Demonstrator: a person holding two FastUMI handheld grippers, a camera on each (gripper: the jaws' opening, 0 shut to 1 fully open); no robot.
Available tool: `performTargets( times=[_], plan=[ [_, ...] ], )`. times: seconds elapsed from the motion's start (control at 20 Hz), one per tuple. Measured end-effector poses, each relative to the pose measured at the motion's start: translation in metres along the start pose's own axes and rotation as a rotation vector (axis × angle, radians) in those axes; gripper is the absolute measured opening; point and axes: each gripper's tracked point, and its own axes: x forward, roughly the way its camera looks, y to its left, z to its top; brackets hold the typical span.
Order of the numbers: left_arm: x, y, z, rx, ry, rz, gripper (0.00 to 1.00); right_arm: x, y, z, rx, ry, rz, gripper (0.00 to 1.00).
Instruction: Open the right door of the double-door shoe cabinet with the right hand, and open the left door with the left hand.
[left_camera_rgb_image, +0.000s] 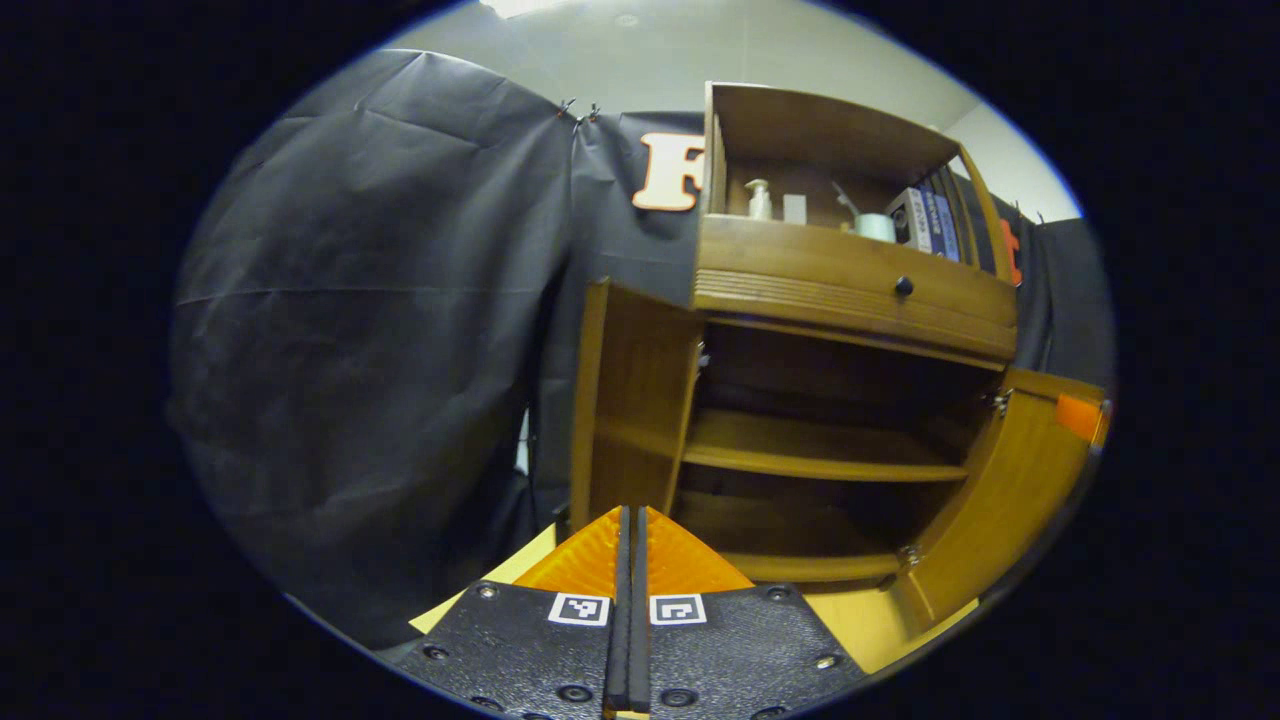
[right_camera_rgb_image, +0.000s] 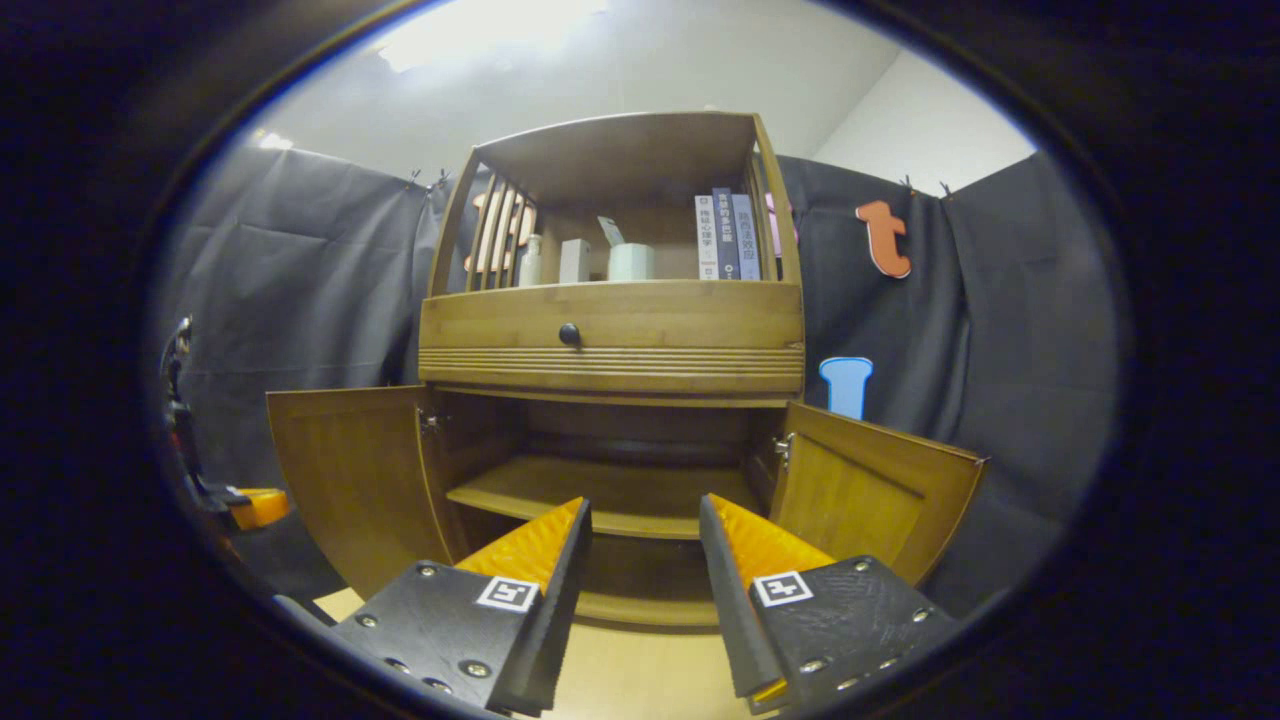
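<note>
The wooden shoe cabinet (right_camera_rgb_image: 610, 330) stands straight ahead in the right gripper view. Its left door (right_camera_rgb_image: 350, 470) and right door (right_camera_rgb_image: 880, 490) are both swung wide, baring the inner shelf (right_camera_rgb_image: 610, 495). My right gripper (right_camera_rgb_image: 645, 520) is open a little way in front of the opening, with nothing between its fingers. An orange part of my left gripper (right_camera_rgb_image: 255, 505) shows beyond the left door. In the left gripper view the left gripper (left_camera_rgb_image: 632, 515) is shut on nothing, just short of the left door (left_camera_rgb_image: 625, 400). The right door (left_camera_rgb_image: 1000, 500) hangs open further off.
A drawer with a dark knob (right_camera_rgb_image: 569, 333) sits above the doors. The top shelf holds books (right_camera_rgb_image: 725, 235), a cup (right_camera_rgb_image: 630, 262) and a bottle (right_camera_rgb_image: 531, 260). Black cloth (left_camera_rgb_image: 380, 320) hangs around the cabinet. Pale floor (right_camera_rgb_image: 640, 680) lies below the grippers.
</note>
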Motion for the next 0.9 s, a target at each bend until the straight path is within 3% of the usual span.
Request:
performTargets(
  times=[0.05, 0.25, 0.45, 0.5, 0.55, 0.6, 0.7, 0.75, 0.9],
  plan=[
    [0.0, -0.008, 0.006, 0.005, -0.012, -0.023, 0.01, -0.002, -0.003, 0.002, -0.009, -0.005, -0.008, 0.64],
    [-0.003, -0.042, 0.031, 0.035, -0.04, -0.116, 0.01, -0.011, -0.014, 0.018, -0.032, -0.033, -0.053, 0.6],
    [-0.006, -0.077, 0.055, 0.06, -0.075, -0.218, 0.0, -0.019, -0.019, 0.045, -0.06, -0.081, -0.105, 0.63],
    [-0.008, -0.087, 0.06, 0.06, -0.089, -0.249, 0.0, -0.022, -0.019, 0.053, -0.063, -0.093, -0.115, 0.6],
    [-0.008, -0.095, 0.067, 0.063, -0.103, -0.274, 0.05, -0.025, -0.019, 0.06, -0.065, -0.104, -0.126, 0.6],
    [-0.01, -0.101, 0.072, 0.071, -0.116, -0.291, 0.0, -0.028, -0.017, 0.067, -0.063, -0.116, -0.133, 0.63],
    [-0.012, -0.112, 0.082, 0.078, -0.137, -0.325, 0.17, -0.031, -0.015, 0.08, -0.055, -0.137, -0.143, 0.6],
    [-0.014, -0.116, 0.086, 0.077, -0.145, -0.339, 0.14, -0.032, -0.014, 0.085, -0.046, -0.145, -0.144, 0.6],
    [-0.016, -0.123, 0.096, 0.074, -0.174, -0.36, 0.5, -0.032, -0.011, 0.096, -0.011, -0.161, -0.151, 0.6]
  ],
)
